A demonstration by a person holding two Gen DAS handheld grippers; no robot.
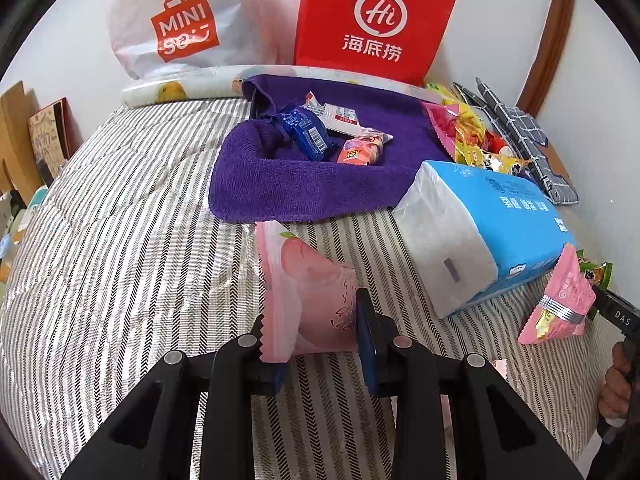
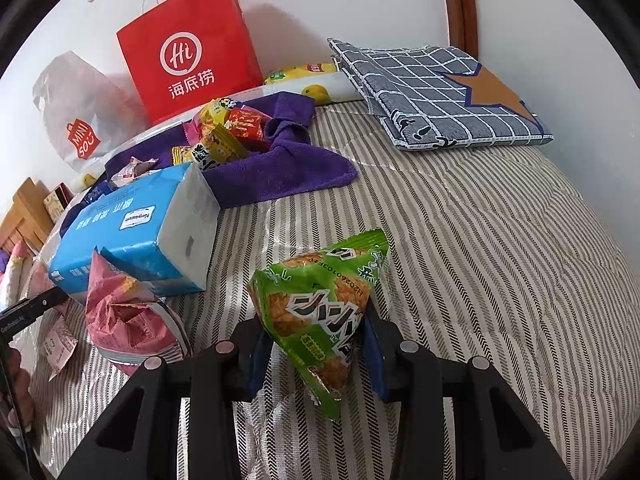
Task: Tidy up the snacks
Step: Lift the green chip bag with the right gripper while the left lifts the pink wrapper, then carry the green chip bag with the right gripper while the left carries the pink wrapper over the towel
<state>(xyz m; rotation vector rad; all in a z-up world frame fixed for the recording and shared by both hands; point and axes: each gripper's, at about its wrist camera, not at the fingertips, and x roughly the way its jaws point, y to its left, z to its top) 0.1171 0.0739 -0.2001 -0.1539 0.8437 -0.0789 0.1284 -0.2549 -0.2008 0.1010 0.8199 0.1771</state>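
Pinching a glossy pink peach-print packet [image 1: 308, 300] between its pads, the left gripper [image 1: 320, 344] hangs low over the ribbed striped bedcover [image 1: 132, 248]. The right gripper [image 2: 316, 356] is clamped on a crinkly green triangular snack bag [image 2: 320, 312]. More wrapped snacks [image 1: 320, 132] lie piled on a plush purple towel [image 1: 288, 184], partly hidden behind a blue tissue pack [image 1: 480, 232]. Bare cover stretches right toward a folded checked cloth [image 2: 436, 92].

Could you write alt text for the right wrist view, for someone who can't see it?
The right gripper holds a green snack packet above a striped bedspread. Behind lie a blue tissue pack, a snack-laden purple towel and a red paper bag.
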